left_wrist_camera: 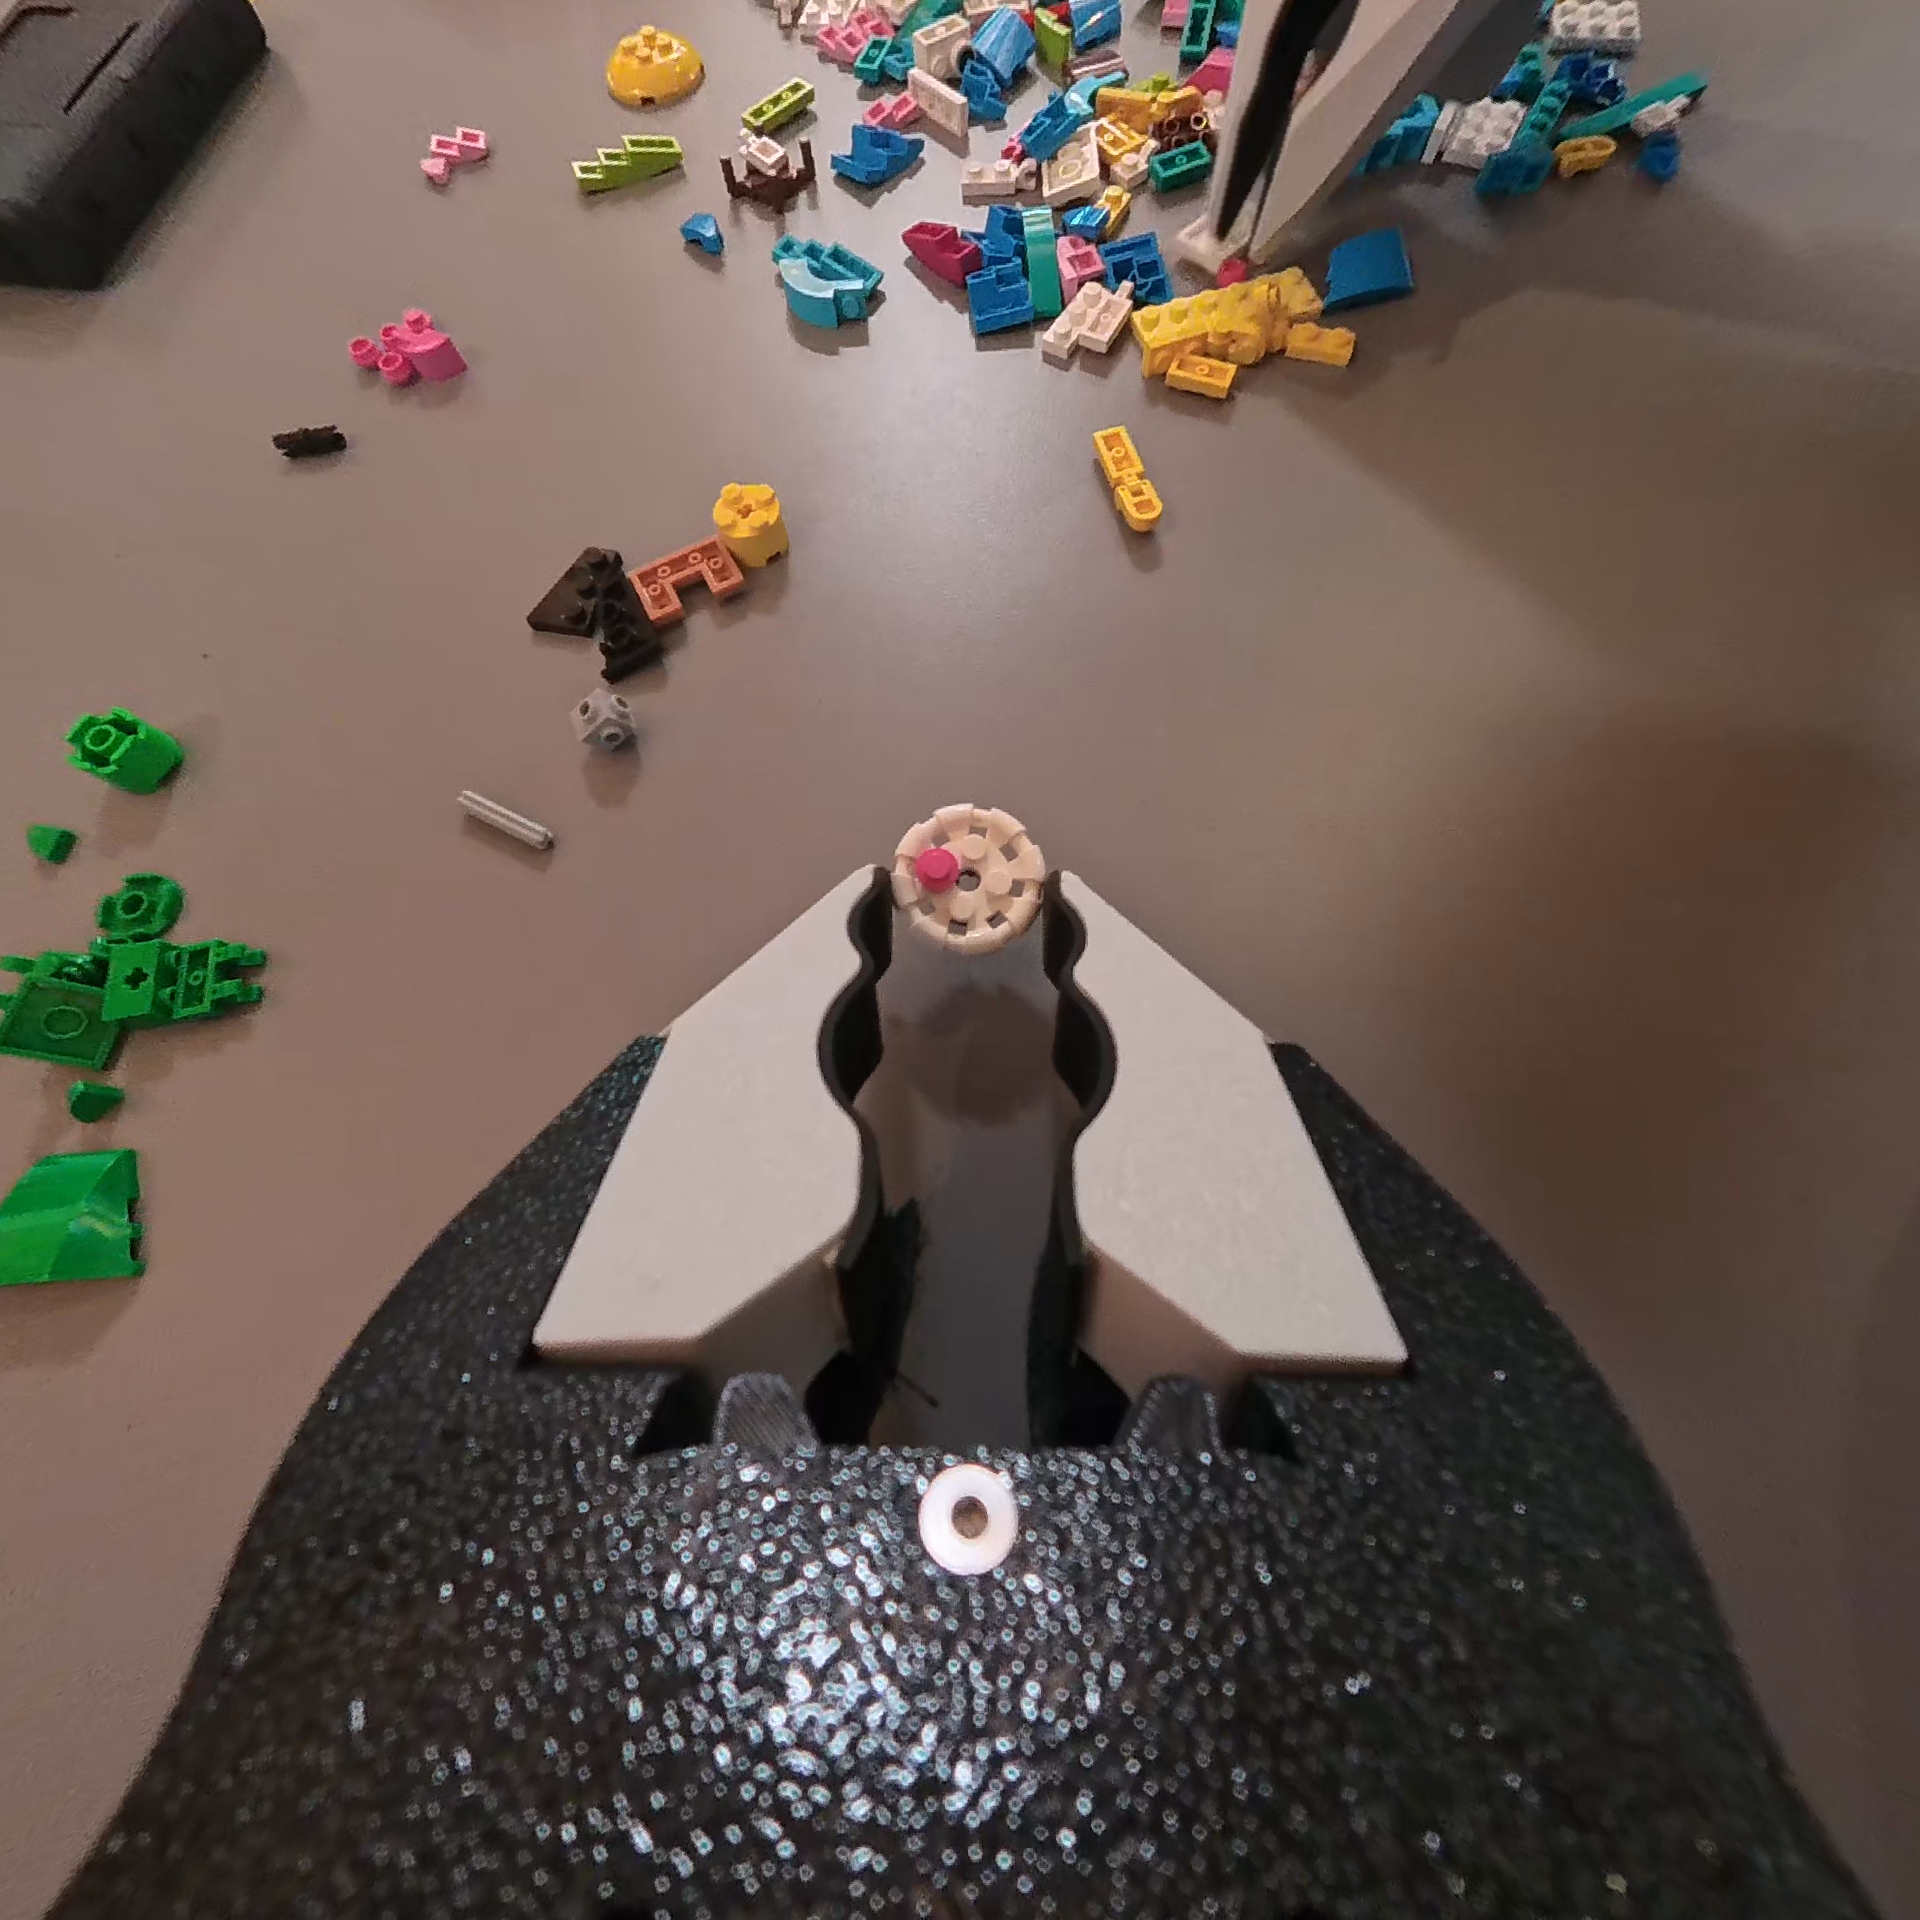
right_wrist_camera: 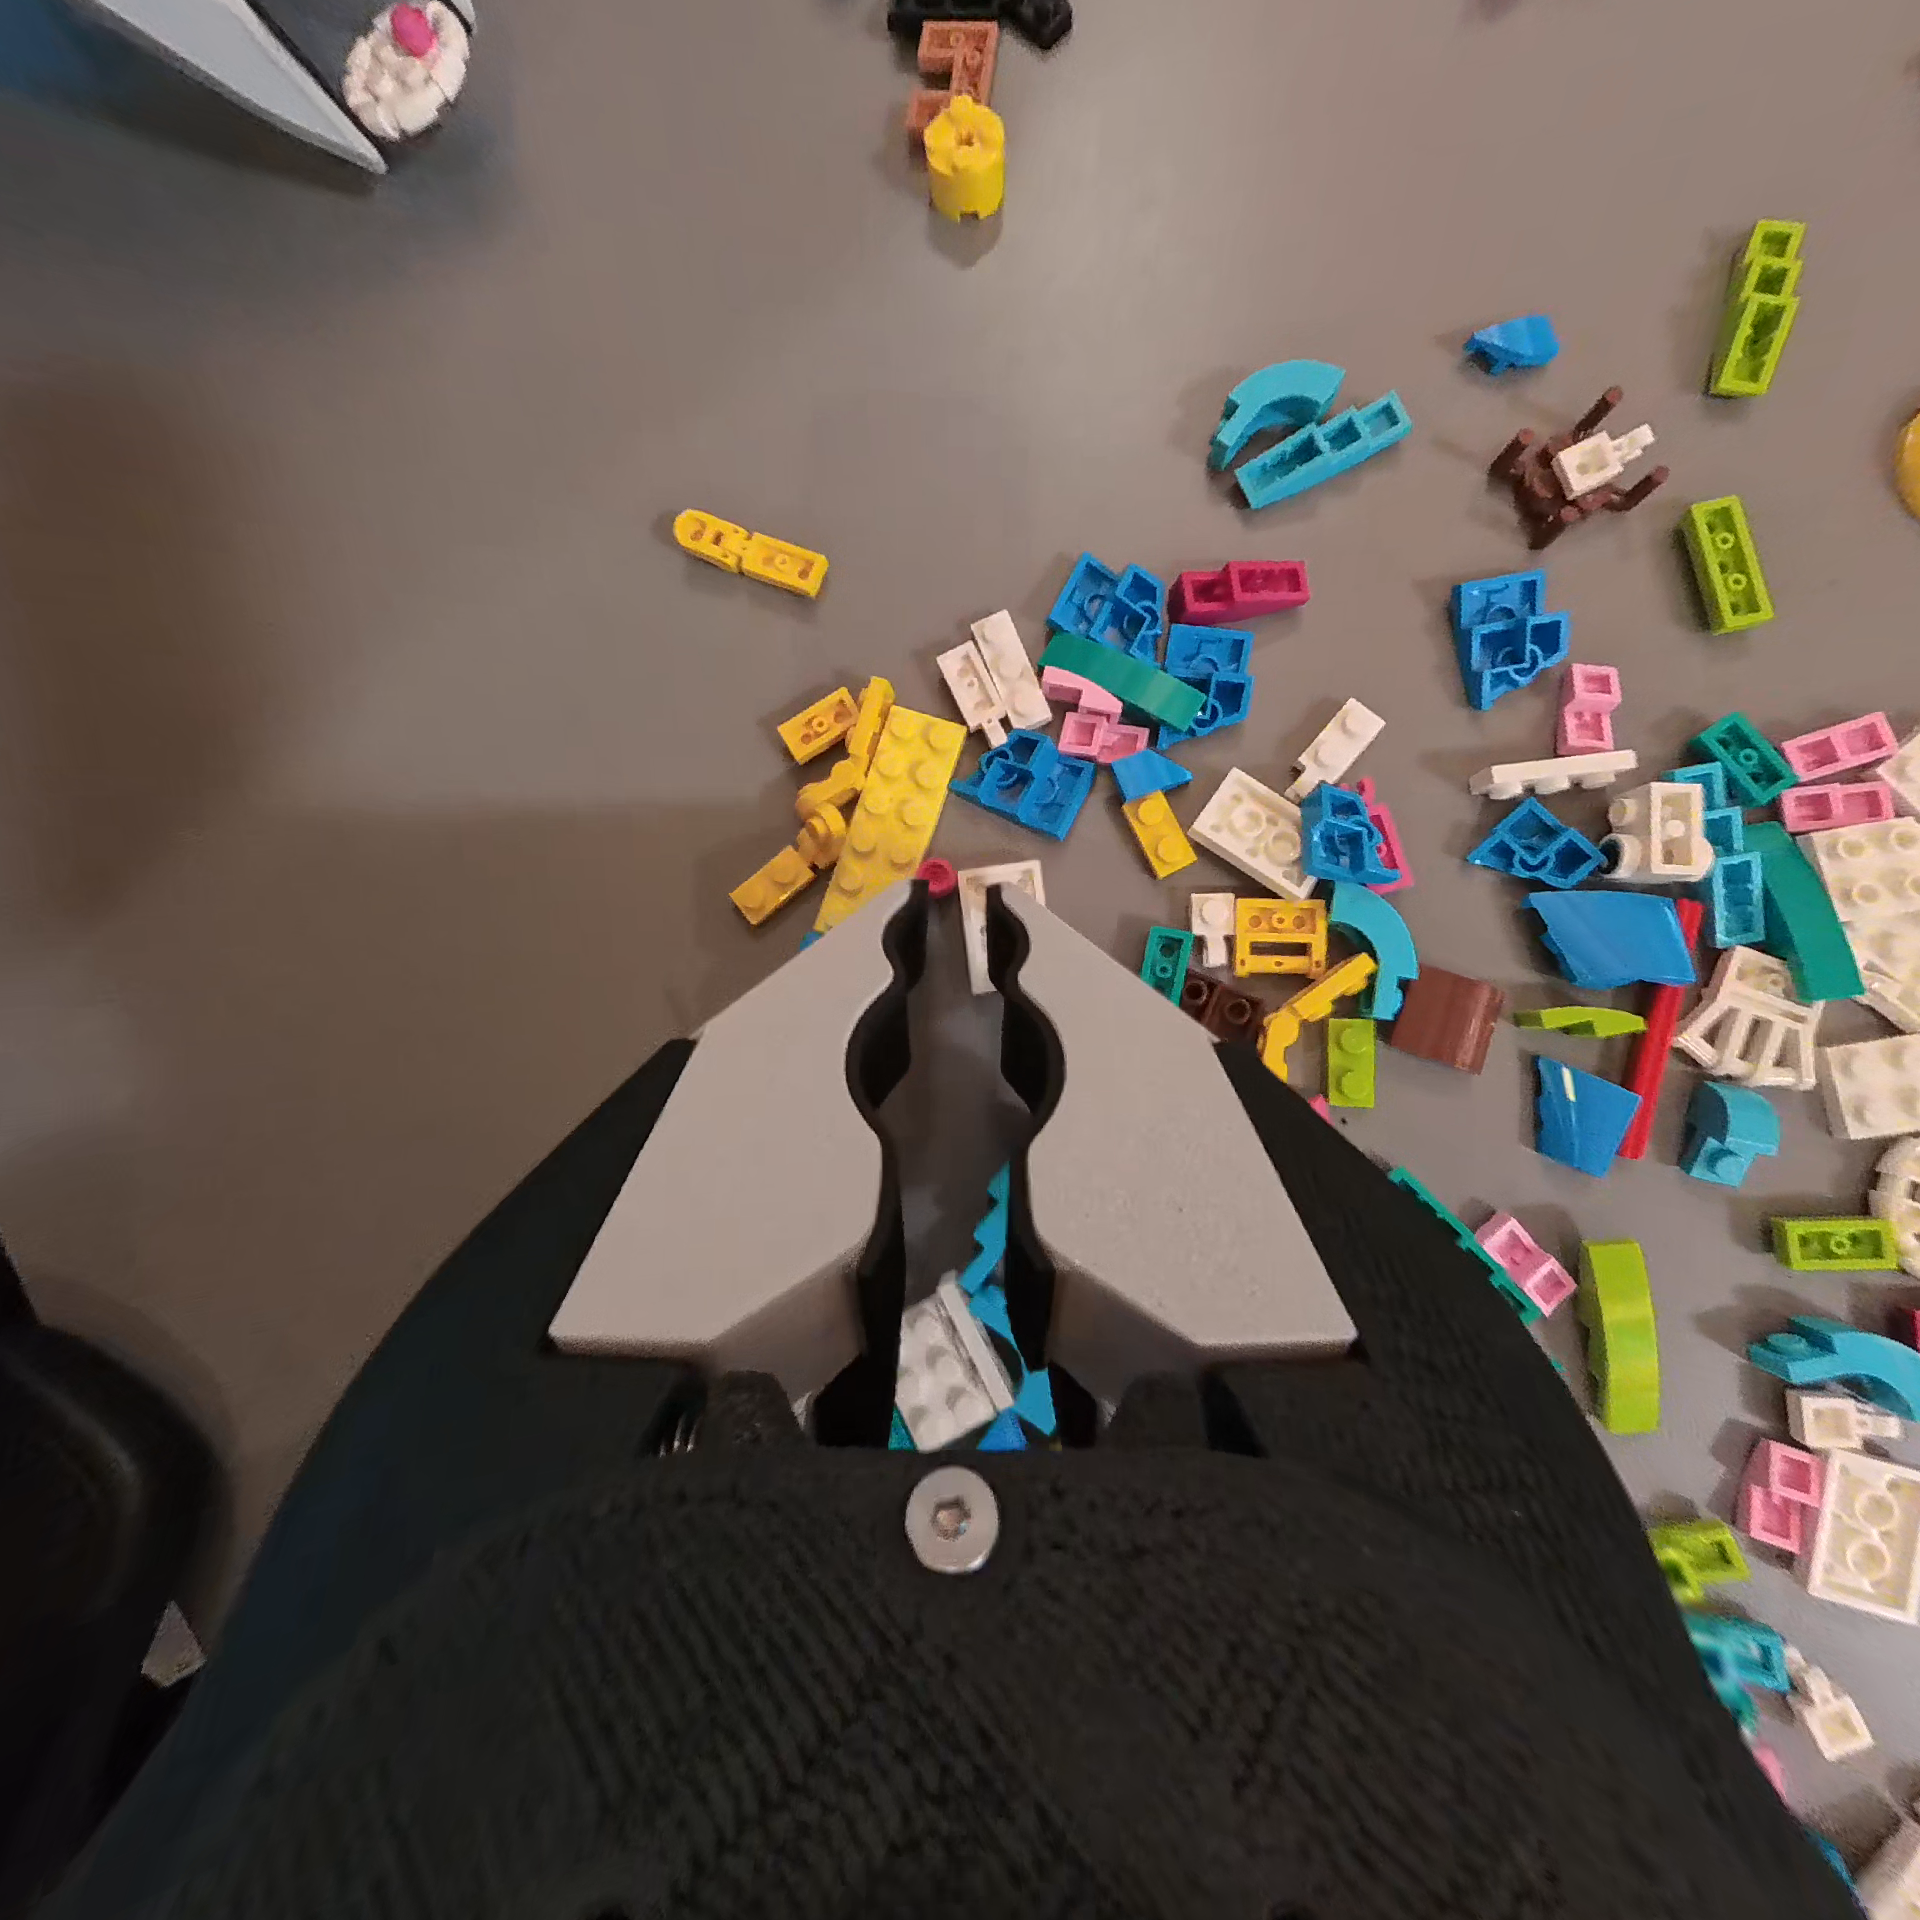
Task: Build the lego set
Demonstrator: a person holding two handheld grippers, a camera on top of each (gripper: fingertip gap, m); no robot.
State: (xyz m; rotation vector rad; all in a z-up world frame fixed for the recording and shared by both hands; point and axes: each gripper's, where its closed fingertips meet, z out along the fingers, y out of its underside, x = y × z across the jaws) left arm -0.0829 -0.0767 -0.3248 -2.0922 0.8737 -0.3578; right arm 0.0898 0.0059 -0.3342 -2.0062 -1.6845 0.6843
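A cream round studded plate with a magenta stud on it [left_wrist_camera: 967, 879] is clamped at the tips of the left gripper [left_wrist_camera: 968, 904], clear of the grey table [left_wrist_camera: 1455, 831]. The right gripper [right_wrist_camera: 958, 902], tips narrowly parted and gripping nothing, is lowered over a small magenta round piece [right_wrist_camera: 938, 875]; closure should be centred on it. A yellow studded plate [right_wrist_camera: 902, 800] and a white plate [right_wrist_camera: 1000, 914] crowd both sides, so neighbouring bricks may be pinched.

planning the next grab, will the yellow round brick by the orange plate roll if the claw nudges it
The yellow round brick stands upright on its flat end, so a nudge would likely slide it. Tipped onto its curved side, it would probably roll. It looks like stiff, light plastic.
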